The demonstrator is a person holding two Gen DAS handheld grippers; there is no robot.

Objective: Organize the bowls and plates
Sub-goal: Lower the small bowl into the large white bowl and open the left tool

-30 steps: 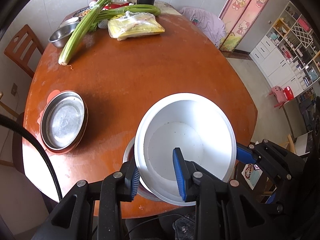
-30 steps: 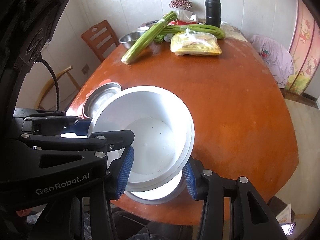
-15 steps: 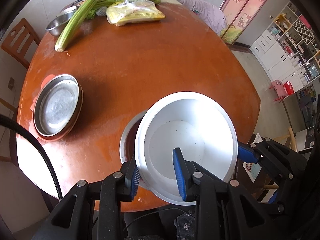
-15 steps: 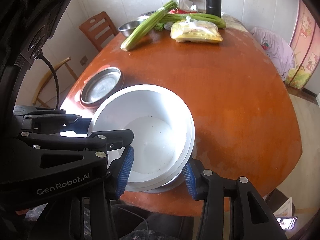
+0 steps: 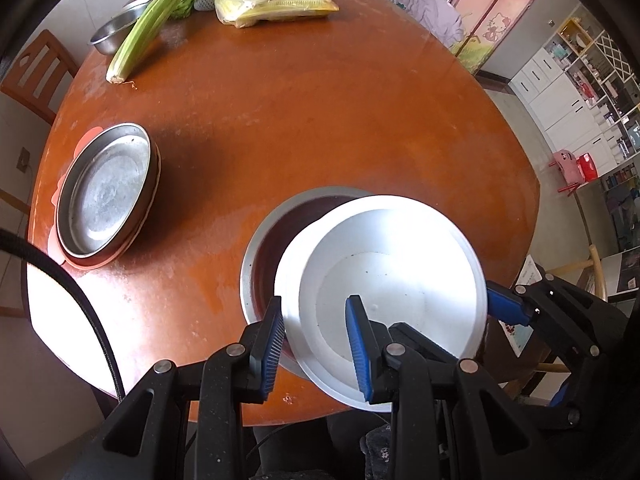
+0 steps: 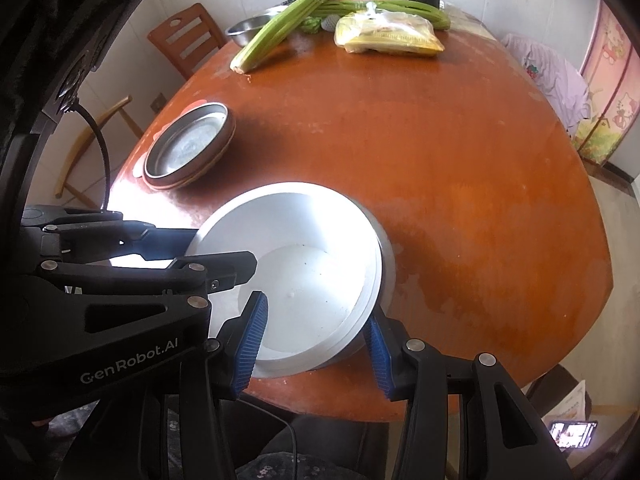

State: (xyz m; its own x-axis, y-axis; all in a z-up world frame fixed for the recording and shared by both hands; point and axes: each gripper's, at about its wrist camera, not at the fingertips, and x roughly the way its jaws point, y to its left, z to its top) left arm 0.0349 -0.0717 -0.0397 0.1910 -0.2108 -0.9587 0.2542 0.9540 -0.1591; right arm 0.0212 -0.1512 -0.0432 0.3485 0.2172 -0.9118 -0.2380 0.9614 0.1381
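Note:
A white bowl (image 5: 384,280) hangs tilted low over the near table edge, held from two sides. My left gripper (image 5: 314,308) is shut on its near rim, one blue pad inside the bowl and one outside. My right gripper (image 6: 316,312) is shut on the white bowl (image 6: 312,256) at the opposite rim, and one of its fingers (image 5: 504,304) shows at the bowl's right edge. Directly under the white bowl stands a metal bowl (image 5: 260,248), its grey rim (image 6: 387,248) showing past the white one. Whether the two bowls touch I cannot tell.
A metal plate (image 5: 104,192) tops a low stack of plates on a pink mat at the table's left. Celery (image 5: 144,28), a yellow bag (image 5: 276,4) and a steel bowl (image 5: 114,32) lie at the far end. A wooden chair (image 6: 184,40) stands beyond the round table (image 5: 320,120).
Both grippers have sunk toward the table with the white bowl between them. The metal bowl underneath now shows more to the left of the white one.

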